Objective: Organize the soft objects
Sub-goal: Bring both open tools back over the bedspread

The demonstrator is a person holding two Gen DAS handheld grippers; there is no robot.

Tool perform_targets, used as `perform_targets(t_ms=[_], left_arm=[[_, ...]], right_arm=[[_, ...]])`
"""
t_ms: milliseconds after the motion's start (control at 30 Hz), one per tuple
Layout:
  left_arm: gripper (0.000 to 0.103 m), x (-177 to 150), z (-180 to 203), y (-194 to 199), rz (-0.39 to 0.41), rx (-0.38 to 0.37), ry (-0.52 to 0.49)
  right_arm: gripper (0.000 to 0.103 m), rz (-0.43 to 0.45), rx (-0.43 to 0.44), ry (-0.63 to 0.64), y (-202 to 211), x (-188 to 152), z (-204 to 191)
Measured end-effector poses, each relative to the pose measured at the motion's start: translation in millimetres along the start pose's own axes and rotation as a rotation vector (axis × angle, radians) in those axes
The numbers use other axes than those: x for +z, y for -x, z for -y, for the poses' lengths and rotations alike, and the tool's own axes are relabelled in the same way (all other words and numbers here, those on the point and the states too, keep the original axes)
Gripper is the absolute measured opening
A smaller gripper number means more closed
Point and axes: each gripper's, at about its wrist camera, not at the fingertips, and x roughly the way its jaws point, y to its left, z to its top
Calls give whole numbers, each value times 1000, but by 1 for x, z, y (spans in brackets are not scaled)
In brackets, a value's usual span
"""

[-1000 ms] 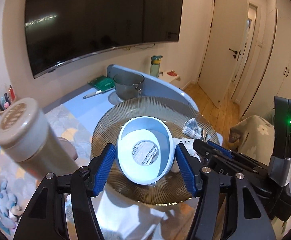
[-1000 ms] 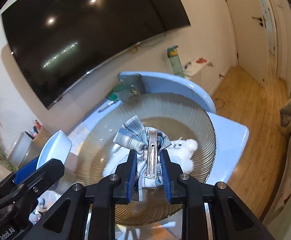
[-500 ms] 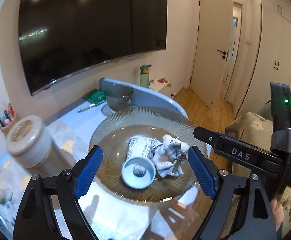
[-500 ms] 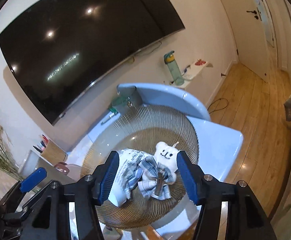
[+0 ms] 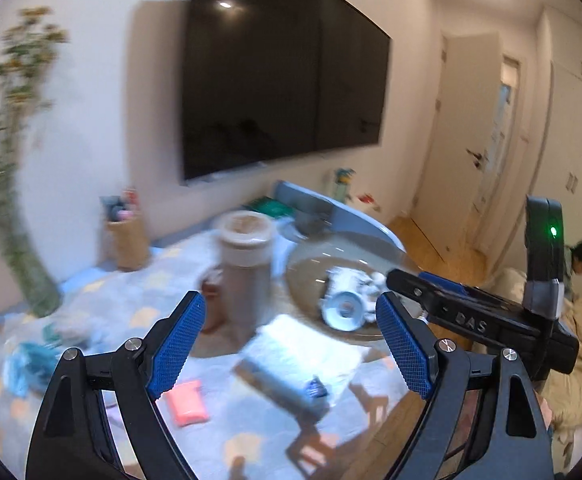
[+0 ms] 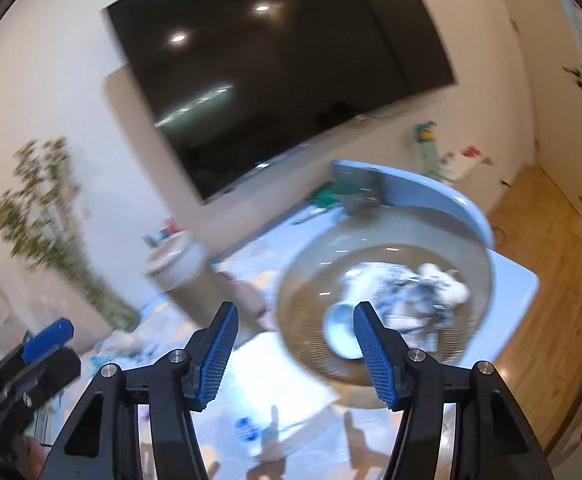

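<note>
Blue pads of my left gripper gape, empty; the pink pouch lies near, my likely next pick. From the right wrist, my right gripper stands open, empty too; the soft toys sit in the far-right bowl.

ribbed glass plate; glossy tv screen; wood floor.
</note>
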Motion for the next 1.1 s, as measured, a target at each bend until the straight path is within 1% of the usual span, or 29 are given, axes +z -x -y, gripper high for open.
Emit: perform_targets(t_ms=[33, 167, 267, 367, 433, 467, 533, 633, 700, 733, 767, 800, 867, 900, 933, 967, 1033, 1067, 1100], left_arm=[[87, -1, -9, 10, 11, 25, 13], [88, -7, -59, 56, 40, 179, 63], [88, -11, -99, 96, 75, 269, 105], [90, -10, -135, 138, 117, 355, 137], [97, -5, -158, 165, 144, 424, 155], [102, -3, -169, 180, 165, 465, 171], [102, -3, -186, 206, 217, 513, 202], [102, -13, -207, 230, 258, 553, 244], [102, -25, -223, 229, 262, 571, 285], [102, -34, -232, 224, 249, 573, 308], [102, -45, -240, 216, 225, 572, 328], [102, -57, -250, 202, 193, 572, 348], [102, -85, -264, 173, 141, 591, 381], [102, -99, -270, 159, 116, 596, 392], [102, -119, -278, 134, 69, 603, 398], [102, -134, -282, 120, 30, 613, 395], [102, -161, -291, 86, -67, 650, 363], [102, -173, -296, 72, -106, 667, 347], [102, -183, -300, 58, -140, 670, 335]], right_arm=[[58, 0, 11, 27, 1, -1, -12], [59, -18, 79, 122, -3, -13, -63], [59, -54, 135, 179, -12, -28, -99], [59, -105, 177, 236, -31, -43, -134], [59, -149, 205, 272, -43, -57, -155], [59, -167, 215, 285, -49, -63, -163], [59, -203, 236, 307, -61, -76, -179], [59, -250, 256, 329, -77, -90, -197], [61, -278, 265, 342, -89, -100, -208], [62, -288, 268, 347, -94, -104, -212], [67, -297, 266, 353, -99, -108, -216], [74, -304, 264, 361, -105, -114, -219], [79, -317, 254, 378, -120, -125, -226], [79, -323, 239, 393, -129, -132, -228], [79, -322, 227, 407, -135, -139, -230], [79, -320, 212, 425, -142, -146, -232], [79, -289, 151, 494, -155, -160, -236], [79, -274, 116, 532, -159, -167, -239], [79, -268, 101, 561, -162, -174, -242]])
